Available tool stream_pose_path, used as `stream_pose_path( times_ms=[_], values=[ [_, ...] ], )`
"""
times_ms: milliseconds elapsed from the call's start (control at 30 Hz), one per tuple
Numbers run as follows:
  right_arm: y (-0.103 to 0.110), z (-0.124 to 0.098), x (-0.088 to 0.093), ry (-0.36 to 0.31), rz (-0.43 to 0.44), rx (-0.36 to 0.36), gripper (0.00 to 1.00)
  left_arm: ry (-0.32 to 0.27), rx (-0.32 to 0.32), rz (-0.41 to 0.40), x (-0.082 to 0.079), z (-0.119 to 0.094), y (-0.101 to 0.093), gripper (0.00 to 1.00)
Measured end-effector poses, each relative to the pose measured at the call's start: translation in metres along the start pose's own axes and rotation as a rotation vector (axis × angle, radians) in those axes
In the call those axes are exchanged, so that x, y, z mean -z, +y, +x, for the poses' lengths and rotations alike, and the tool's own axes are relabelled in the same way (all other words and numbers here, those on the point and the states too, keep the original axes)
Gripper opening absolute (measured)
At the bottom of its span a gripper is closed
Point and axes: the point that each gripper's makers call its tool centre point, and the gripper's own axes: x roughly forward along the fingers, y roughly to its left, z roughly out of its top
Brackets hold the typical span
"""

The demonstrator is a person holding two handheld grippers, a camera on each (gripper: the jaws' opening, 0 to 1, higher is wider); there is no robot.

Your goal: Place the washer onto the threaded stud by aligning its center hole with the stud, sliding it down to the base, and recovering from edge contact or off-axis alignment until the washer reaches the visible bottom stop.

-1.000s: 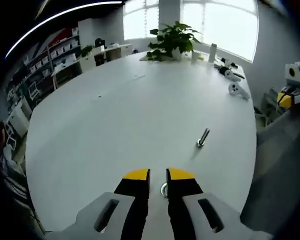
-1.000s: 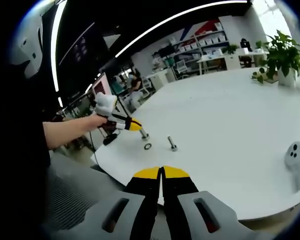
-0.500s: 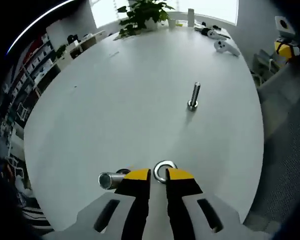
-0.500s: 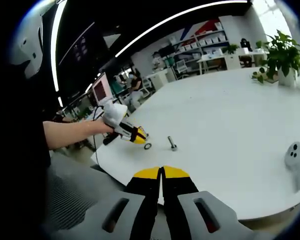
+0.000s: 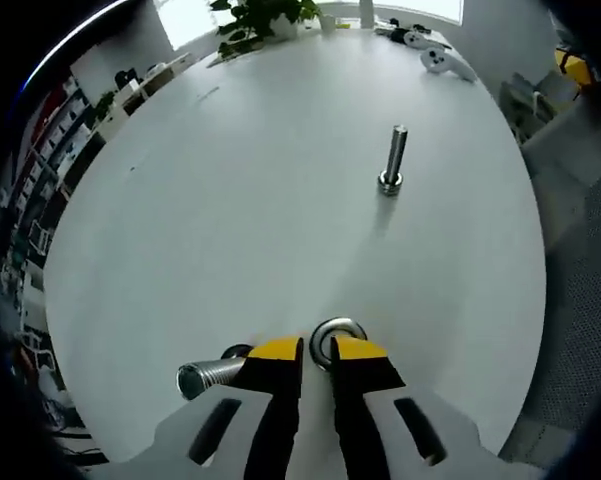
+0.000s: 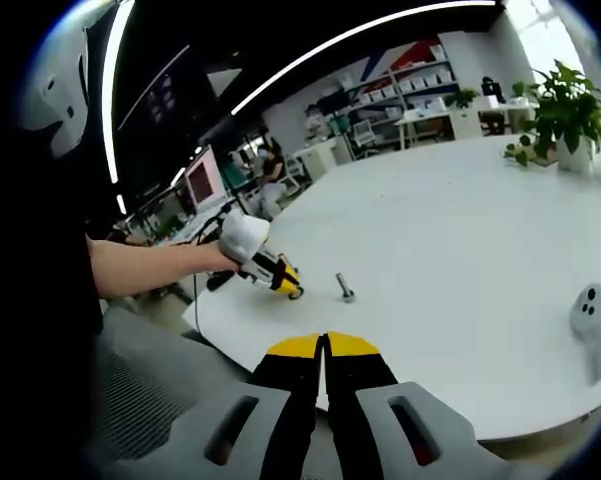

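A steel washer lies flat on the white table, right at the tips of my left gripper. The jaws stand narrowly open, with the washer's near rim in the gap and partly under the right tip. A threaded stud stands upright on its head further out, apart from the washer. Another bolt sits beside the left jaw. In the right gripper view, my right gripper is shut on nothing at the table's near edge. There the left gripper, held by a hand, touches down left of the stud.
A white controller lies near the table's right edge. A potted plant stands at the far end, as do the plant and more controllers in the left gripper view. Shelves and desks line the room behind.
The left gripper has tipped down and moved onto the washer, which now sits at its tips; the second bolt has come into view beside it. The right gripper has stayed still.
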Motion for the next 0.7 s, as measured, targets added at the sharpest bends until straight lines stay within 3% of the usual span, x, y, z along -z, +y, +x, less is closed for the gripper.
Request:
stream_pose_path(
  times_ms=[167,500,700],
  values=[
    [-0.001,0.000,0.001,0.006,-0.003,0.004,0.04,-0.002,0.023,-0.009,0.001,0.000,-0.007,0.03],
    [-0.001,-0.001,-0.001,-0.002,-0.003,0.006,0.04,0.033,0.001,0.027,0.000,-0.001,-0.009,0.02],
    [-0.001,-0.001,-0.002,-0.008,-0.001,0.006,0.04,0.035,-0.011,-0.014,0.002,-0.008,-0.012,0.01]
  ],
)
